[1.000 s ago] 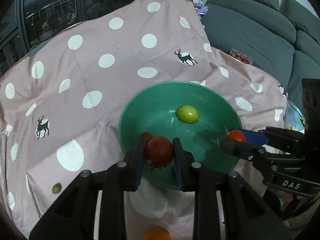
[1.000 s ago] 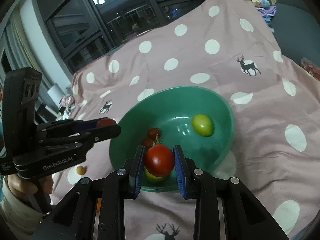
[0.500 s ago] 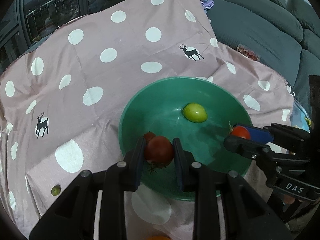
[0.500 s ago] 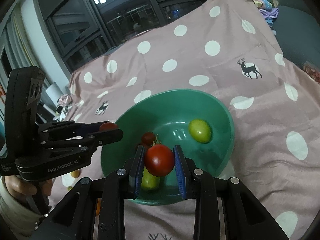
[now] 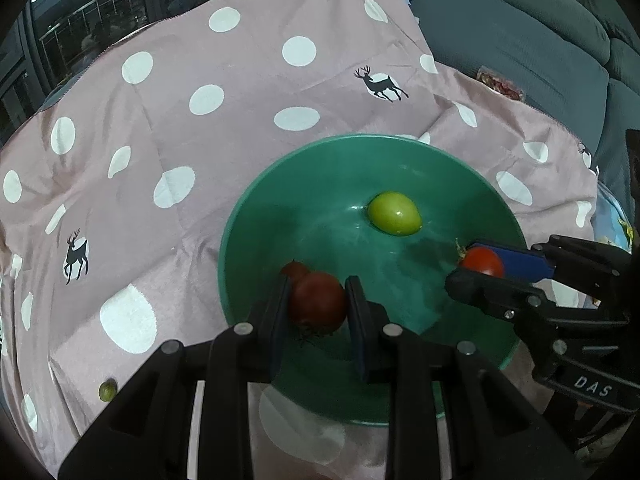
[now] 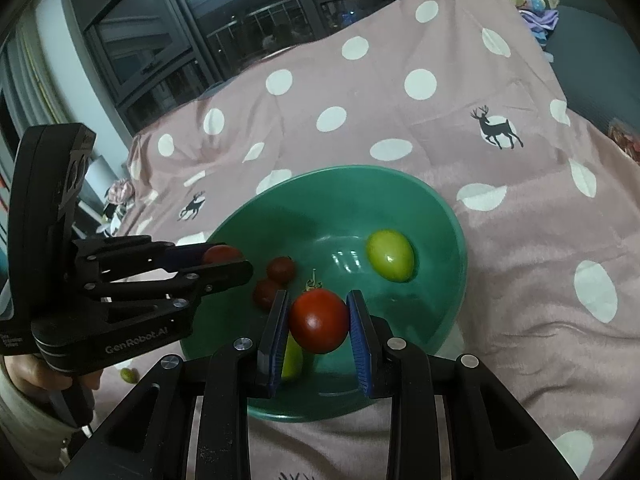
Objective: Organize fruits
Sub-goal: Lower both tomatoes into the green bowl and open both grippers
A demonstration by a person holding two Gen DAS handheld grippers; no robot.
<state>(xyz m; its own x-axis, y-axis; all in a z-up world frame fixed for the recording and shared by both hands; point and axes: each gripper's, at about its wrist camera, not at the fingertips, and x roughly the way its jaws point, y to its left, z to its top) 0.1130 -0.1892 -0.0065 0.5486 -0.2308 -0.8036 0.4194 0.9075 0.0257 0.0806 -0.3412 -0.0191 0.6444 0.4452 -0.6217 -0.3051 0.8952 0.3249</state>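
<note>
1. Nearest us, our left gripper [image 5: 318, 306] has its jaws closed tight on a dark red tomato [image 5: 317, 305], held over the near left part of the green bowl [image 5: 280, 168]; we judge it is not yet set down, since the pads grip its sides and its stem hangs free beneath

2. Our right gripper [image 6: 318, 320] is likewise clamped on a brighter red tomato [image 6: 319, 320], stem up, above the near rim of the bowl; in the left wrist view its tips [image 5: 480, 268] reach in over the bowl's right edge

3. Directly under the right gripper a yellow-green fruit [image 6: 293, 356] lies against the near inside wall, partly hidden by the pad, so we cannot tell what it is

4. Further in, two small red tomatoes [image 6: 280, 269] sit touching each other on the bowl's left slope, and a green fruit [image 6: 390, 255] rests alone toward the far right of the bowl floor

5. Out on the pink dotted cloth [image 5: 240, 80], near its left edge, one small green fruit [image 5: 107, 391] is not yet gathered; the right wrist view shows it [image 6: 129, 374] just beside the hand [image 6: 36, 372] that holds the left gripper

6. Our reckoning: four fruits are already in the bowl, two more are in our grips and only need releasing, and at least the one stray on the cloth is left to fetch; we cannot see whether more lie beyond the frame
</note>
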